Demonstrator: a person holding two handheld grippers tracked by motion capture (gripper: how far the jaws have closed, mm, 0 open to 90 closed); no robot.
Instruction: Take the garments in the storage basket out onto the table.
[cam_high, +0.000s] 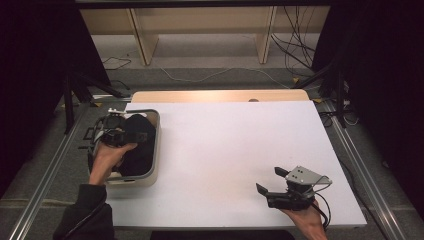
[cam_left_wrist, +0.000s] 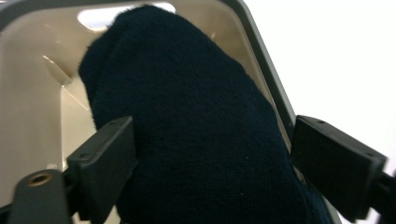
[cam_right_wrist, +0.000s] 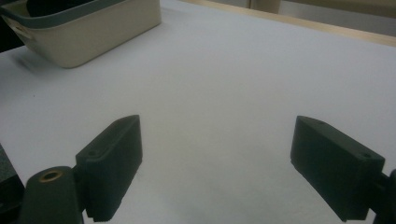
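Note:
A dark blue terry cloth (cam_high: 139, 152) lies bunched inside a cream basket (cam_high: 156, 150) with a grey rim, at the table's left edge. My left gripper (cam_high: 122, 134) hangs over the basket and points down into it. In the left gripper view the cloth (cam_left_wrist: 187, 116) bulges up between the jaws of that gripper (cam_left_wrist: 212, 126). They stand wide; the left pad brushes the cloth and the right pad is apart from it. The basket's inner wall (cam_left_wrist: 32, 93) rises behind. My right gripper (cam_high: 268, 180) rests open near the front right of the white table, with nothing between its jaws (cam_right_wrist: 217, 121).
The white table top (cam_high: 225, 140) stretches between the basket and the right gripper. In the right gripper view the basket (cam_right_wrist: 93, 28) sits at the far left. Metal rails (cam_high: 45, 175) run along both sides, and cables (cam_high: 295, 45) lie on the floor behind.

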